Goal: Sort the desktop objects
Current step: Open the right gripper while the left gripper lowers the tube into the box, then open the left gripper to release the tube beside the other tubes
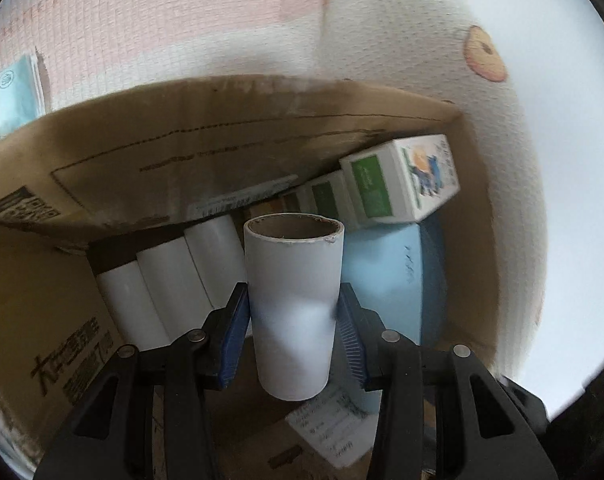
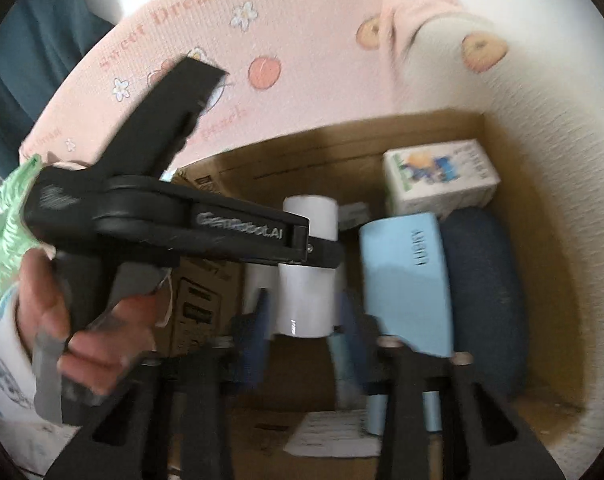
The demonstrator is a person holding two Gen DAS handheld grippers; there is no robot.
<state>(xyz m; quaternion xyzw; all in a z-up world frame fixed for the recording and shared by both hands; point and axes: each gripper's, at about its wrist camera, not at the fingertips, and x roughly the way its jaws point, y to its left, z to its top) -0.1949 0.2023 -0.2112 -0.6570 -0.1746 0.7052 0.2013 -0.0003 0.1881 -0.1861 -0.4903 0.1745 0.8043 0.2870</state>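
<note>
**A:** What did the left wrist view show?

**B:** The left tool (image 1: 294,320) had its blue pads pressed on either side of a white roll (image 1: 294,304), gripped about mid-length, with the open cardboard core end pointing away. It hung inside the cardboard box (image 1: 142,152), above three similar rolls (image 1: 170,280) lying side by side against the left wall. To the right lay a light blue case (image 1: 385,280) and, leaning on the far wall, a green-and-white carton (image 1: 401,180).

**A:** How would that roll handle?

**B:** I judged it light and fairly stiff, but hollow, so a hard squeeze could dent it. The smooth wrap looked slippery; mid-body was the sensible place to hold it.

**A:** And the right wrist view?

**B:** Blurred. The right tool (image 2: 305,344) stood open with nothing between its pads, just above the box floor. Ahead, the left tool (image 2: 222,236), held by a hand (image 2: 78,344), clamped the same roll (image 2: 305,280). The light blue case (image 2: 405,280) stood beside a dark blue pouch (image 2: 485,288), with the carton (image 2: 441,176) behind them.
</note>
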